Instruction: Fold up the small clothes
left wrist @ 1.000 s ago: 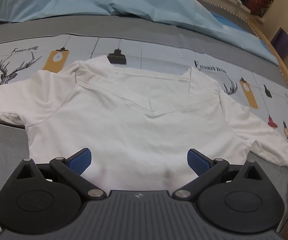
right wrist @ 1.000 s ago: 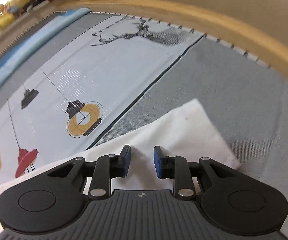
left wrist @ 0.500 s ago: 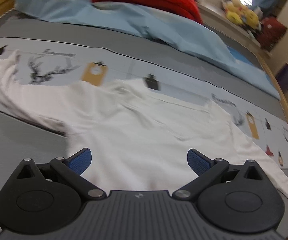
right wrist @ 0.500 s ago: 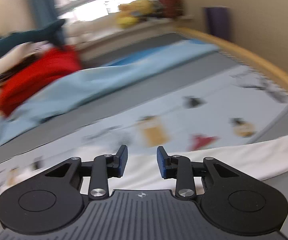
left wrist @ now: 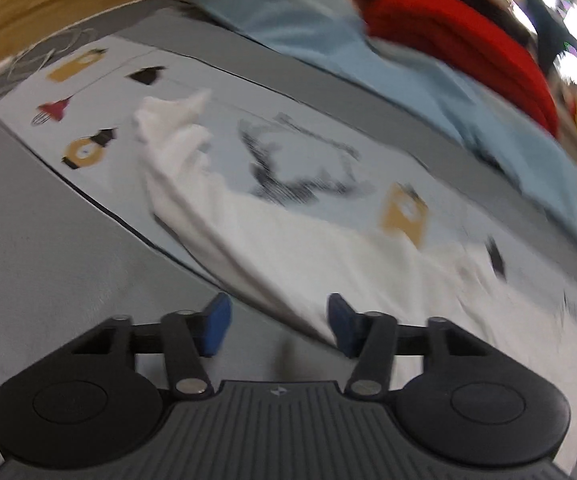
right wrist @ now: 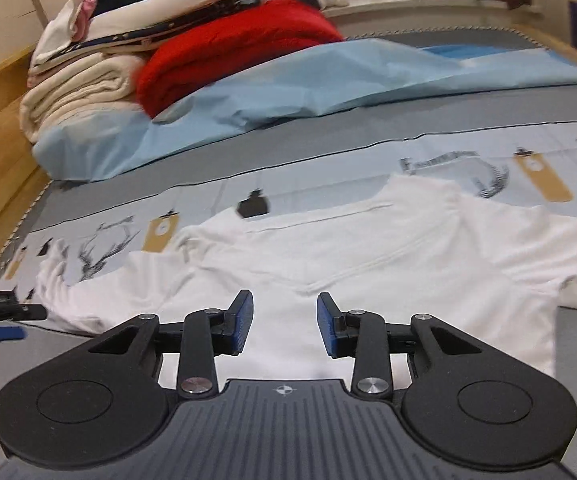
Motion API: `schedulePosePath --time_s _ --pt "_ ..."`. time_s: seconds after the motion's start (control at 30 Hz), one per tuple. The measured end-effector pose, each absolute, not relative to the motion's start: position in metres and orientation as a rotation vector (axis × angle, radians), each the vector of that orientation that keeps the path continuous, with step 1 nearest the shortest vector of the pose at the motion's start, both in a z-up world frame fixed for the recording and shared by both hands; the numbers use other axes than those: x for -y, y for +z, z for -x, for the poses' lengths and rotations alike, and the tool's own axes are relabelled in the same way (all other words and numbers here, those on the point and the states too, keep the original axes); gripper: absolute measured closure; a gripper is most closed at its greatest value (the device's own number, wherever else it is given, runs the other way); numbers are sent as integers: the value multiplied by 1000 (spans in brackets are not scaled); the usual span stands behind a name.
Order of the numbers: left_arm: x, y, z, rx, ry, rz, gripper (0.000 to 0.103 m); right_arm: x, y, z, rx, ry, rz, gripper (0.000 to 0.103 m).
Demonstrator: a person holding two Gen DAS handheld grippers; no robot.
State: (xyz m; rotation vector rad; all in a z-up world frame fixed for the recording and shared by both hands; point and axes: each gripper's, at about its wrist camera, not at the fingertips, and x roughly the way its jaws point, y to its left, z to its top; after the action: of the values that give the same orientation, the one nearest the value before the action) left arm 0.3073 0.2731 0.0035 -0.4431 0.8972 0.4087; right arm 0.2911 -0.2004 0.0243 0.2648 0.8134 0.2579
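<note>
The white shirt (right wrist: pixel 368 248) lies flat on the bed (right wrist: pixel 328 148), its sleeve edge just beyond the left gripper's (left wrist: pixel 278 326) closing, empty jaws, its body beyond the right gripper's (right wrist: pixel 284 322) parted, empty jaws.

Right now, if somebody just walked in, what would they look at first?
Probably the big white shirt spread flat on the patterned bedsheet, sleeves out to both sides. Behind it, a bright red blanket sits among the folded bedding at the back. Close up, the right gripper hangs over the shirt, nothing between its blue pads.
</note>
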Motion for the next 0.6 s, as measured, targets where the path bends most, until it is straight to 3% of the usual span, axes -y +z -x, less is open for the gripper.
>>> schedulePosePath --time_s 0.43,0.6 --pt "-418 -49 -328 -617 580 712 50 214 9 -298 -881 288 -310 66" --pt "-459 -78 -330 -615 576 795 50 225 -2 -296 -922 287 -289 66"
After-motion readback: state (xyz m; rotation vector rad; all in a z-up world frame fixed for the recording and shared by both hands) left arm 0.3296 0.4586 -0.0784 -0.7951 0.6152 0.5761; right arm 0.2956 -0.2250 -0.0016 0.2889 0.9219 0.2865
